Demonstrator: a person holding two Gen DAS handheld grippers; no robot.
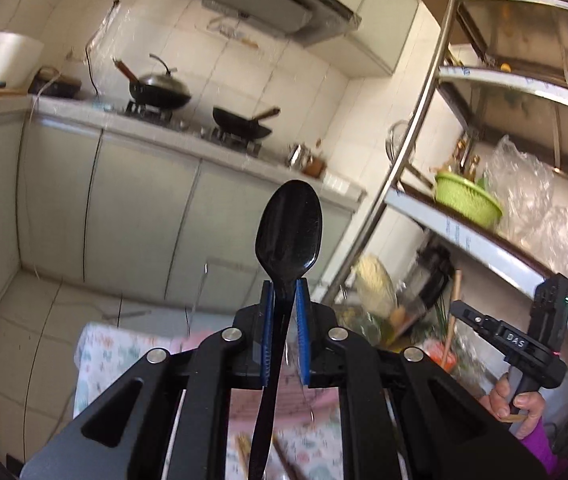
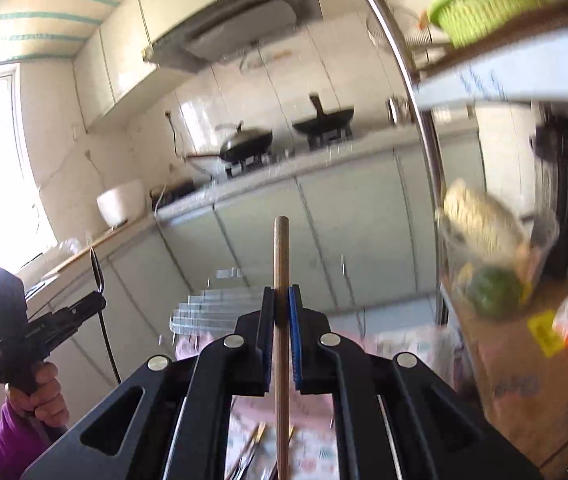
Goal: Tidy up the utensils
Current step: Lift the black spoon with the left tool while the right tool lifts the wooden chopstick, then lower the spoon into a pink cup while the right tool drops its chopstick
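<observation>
This is a home kitchen. On the long counter [image 1: 188, 136] stands a gas stove with two black woks, one [image 1: 160, 90] covered by a lid and the other [image 1: 242, 122] open, and above them hangs a range hood [image 1: 272, 4]. The walls are covered with white tiles [image 1: 228, 68], and pale cabinet doors [image 1: 124, 200] run below the counter. A white rice cooker [image 1: 10, 60] sits at the counter's end. A metal shelf rack [image 1: 479, 236] at the side holds a green colander [image 1: 465, 198] and plastic bags (their contents are too blurred to tell).
</observation>
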